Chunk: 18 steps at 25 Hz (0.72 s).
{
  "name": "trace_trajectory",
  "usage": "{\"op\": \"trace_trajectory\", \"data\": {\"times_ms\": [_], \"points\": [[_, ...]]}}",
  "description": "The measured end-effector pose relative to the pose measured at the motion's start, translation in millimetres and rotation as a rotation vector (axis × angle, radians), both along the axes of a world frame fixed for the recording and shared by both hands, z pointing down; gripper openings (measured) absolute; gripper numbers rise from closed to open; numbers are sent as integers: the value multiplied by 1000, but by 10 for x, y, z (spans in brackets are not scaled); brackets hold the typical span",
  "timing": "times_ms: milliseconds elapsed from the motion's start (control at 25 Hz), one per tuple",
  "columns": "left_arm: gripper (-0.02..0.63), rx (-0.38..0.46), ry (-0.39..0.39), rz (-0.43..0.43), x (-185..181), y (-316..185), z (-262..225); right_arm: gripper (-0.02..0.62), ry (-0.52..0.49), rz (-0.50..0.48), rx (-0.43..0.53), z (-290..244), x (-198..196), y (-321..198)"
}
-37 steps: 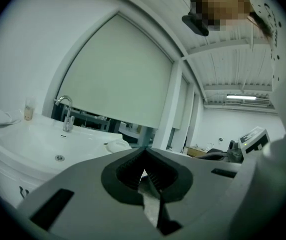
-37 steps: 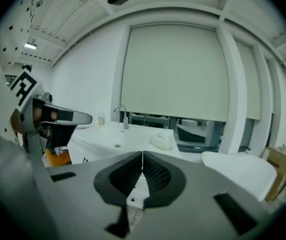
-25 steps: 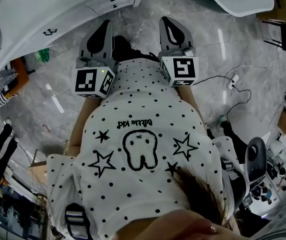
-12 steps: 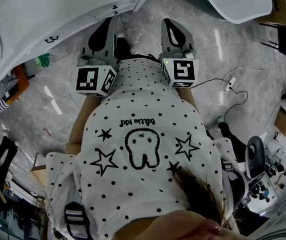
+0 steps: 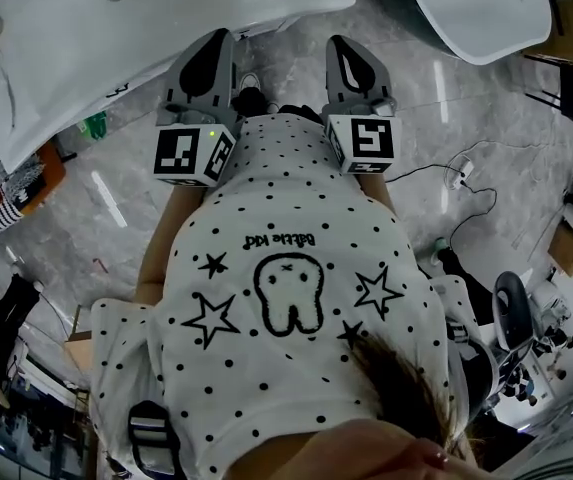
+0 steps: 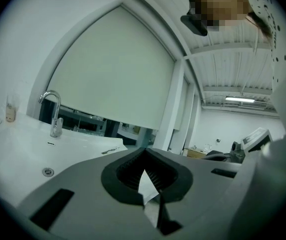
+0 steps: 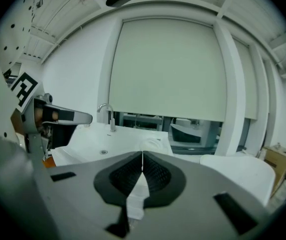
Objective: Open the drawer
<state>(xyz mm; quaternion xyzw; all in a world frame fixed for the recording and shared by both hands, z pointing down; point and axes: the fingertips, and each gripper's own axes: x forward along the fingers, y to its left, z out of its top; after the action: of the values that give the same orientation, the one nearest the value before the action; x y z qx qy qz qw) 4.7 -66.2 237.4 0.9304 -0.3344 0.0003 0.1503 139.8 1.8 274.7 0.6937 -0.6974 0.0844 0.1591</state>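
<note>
Seen from above, a person in a white spotted shirt (image 5: 286, 268) printed with a tooth and stars holds two grey claws side by side over a grey marbled floor (image 5: 136, 198). The left claw (image 5: 216, 38) is pressed together with nothing in it, its ribbed pads meeting at the tip. The right claw (image 5: 341, 46) is likewise pressed together and empty, and the two stand apart at shoulder width. Just ahead of both tips runs the edge of a white desk (image 5: 166, 18) with a sink set into it. The drawer (image 5: 116, 90) sits under that overhanging top, ahead and to the left of the left claw; only a dark handle shows from the head view. Neither claw touches it. To the right a thin cable (image 5: 466, 183) trails across the floor. On the desk top lie a small round drain (image 6: 47, 172) and, further back, a curved chrome tap (image 6: 53, 111). Behind the tap a pale blind (image 6: 113, 79) covers most of a large window. Off to the right, a white rounded tub (image 5: 476, 3) stands well apart from the desk.
</note>
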Motion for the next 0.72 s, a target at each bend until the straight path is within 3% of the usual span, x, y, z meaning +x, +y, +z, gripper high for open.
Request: {"op": "trace_trajectory", "data": {"times_ms": [80, 280, 720], "points": [[5, -6, -7, -10, 44, 6, 230, 14, -8, -5, -11, 251, 52, 4], [5, -23, -4, -24, 64, -632, 494, 14, -14, -30, -44, 548, 39, -617], [5, -52, -19, -63, -86, -641, 543, 14, -28, -84, -55, 607, -88, -699]]}}
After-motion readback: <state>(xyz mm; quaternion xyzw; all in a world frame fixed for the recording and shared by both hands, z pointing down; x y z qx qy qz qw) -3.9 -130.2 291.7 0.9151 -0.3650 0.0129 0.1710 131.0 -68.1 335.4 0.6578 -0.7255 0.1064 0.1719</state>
